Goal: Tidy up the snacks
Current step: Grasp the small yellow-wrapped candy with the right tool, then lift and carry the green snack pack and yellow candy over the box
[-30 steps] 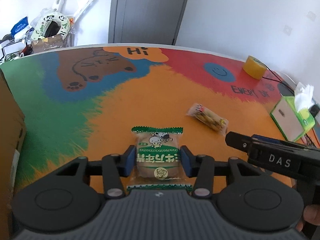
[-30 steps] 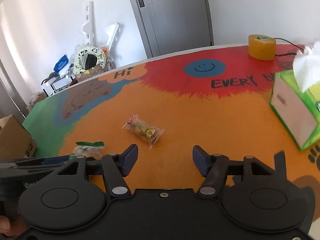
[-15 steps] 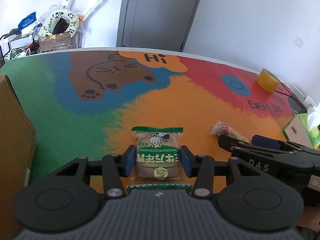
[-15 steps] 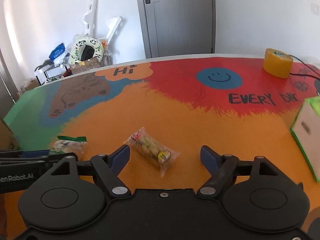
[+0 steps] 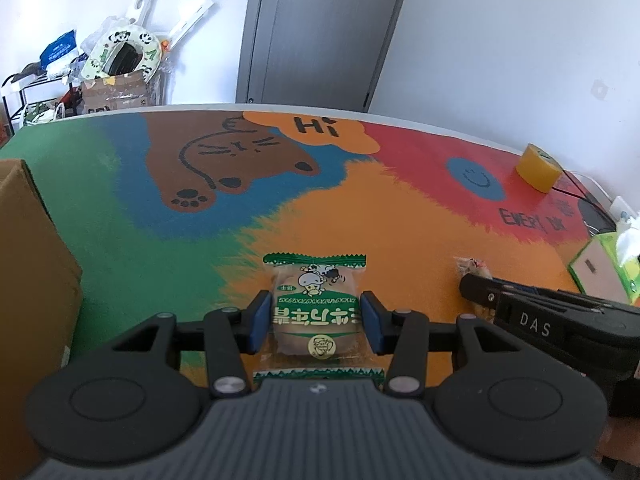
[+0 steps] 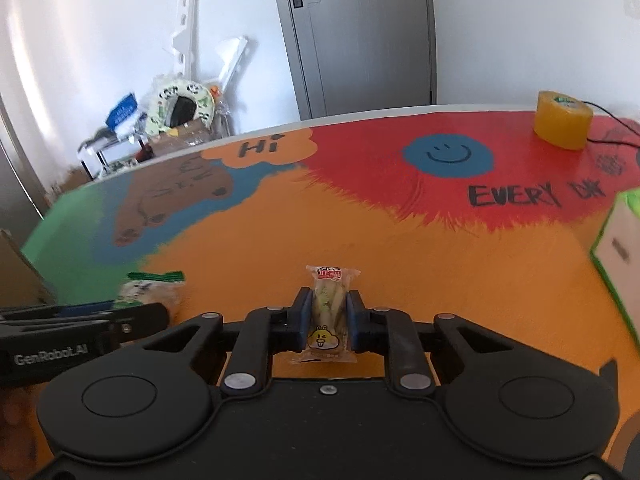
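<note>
My left gripper (image 5: 315,322) is shut on a green-and-clear cake packet (image 5: 315,312), held over the orange part of the table. My right gripper (image 6: 327,320) is shut on a small clear snack packet with a red label (image 6: 327,310). In the left wrist view the right gripper (image 5: 532,318) comes in from the right, with the tip of the small packet (image 5: 472,266) showing past it. In the right wrist view the left gripper (image 6: 80,328) comes in from the left, holding the green packet (image 6: 150,290).
A brown cardboard box (image 5: 28,280) stands at the left table edge. A green tissue box (image 6: 618,256) is at the right. A yellow tape roll (image 6: 563,124) and a black cable sit at the far right. Clutter and a grey door lie beyond the table.
My right gripper has moved over the small snack packet and shut on it. My left gripper has kept hold of the green packet and shifted a little.
</note>
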`<action>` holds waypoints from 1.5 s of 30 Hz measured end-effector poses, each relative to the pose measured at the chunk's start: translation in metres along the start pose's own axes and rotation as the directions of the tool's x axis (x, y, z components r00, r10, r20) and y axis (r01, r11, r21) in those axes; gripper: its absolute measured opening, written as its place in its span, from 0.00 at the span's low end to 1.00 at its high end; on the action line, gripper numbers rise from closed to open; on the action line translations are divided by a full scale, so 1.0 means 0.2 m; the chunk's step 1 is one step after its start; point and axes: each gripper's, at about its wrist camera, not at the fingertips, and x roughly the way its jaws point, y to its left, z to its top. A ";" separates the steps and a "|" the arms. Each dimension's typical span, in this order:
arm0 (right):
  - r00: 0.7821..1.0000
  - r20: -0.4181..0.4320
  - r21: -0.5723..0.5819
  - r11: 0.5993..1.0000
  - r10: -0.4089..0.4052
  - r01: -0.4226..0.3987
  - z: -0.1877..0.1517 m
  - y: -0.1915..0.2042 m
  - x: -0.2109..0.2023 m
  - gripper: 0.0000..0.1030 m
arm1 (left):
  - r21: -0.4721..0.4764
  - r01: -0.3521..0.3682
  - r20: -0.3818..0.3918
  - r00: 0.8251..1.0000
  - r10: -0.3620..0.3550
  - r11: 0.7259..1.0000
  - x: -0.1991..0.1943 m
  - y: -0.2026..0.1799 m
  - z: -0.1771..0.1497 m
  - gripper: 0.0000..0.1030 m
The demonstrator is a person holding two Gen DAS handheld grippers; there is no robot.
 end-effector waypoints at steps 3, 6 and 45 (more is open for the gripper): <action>1.000 0.010 0.017 1.000 0.009 -0.009 -0.02 0.00 -0.05 0.19 | -0.002 0.014 0.011 1.000 -0.014 1.000 -0.04 0.00 -0.01 0.45; 0.999 0.025 0.033 0.999 0.024 -0.025 -0.03 0.01 -0.12 0.19 | 0.000 0.023 0.038 0.999 -0.023 1.000 -0.12 0.00 -0.01 0.45; 0.924 0.249 -0.065 0.957 0.290 -0.283 -0.13 0.49 -0.73 0.19 | -0.014 0.099 0.319 0.943 -0.089 0.995 -0.90 0.29 -0.15 0.45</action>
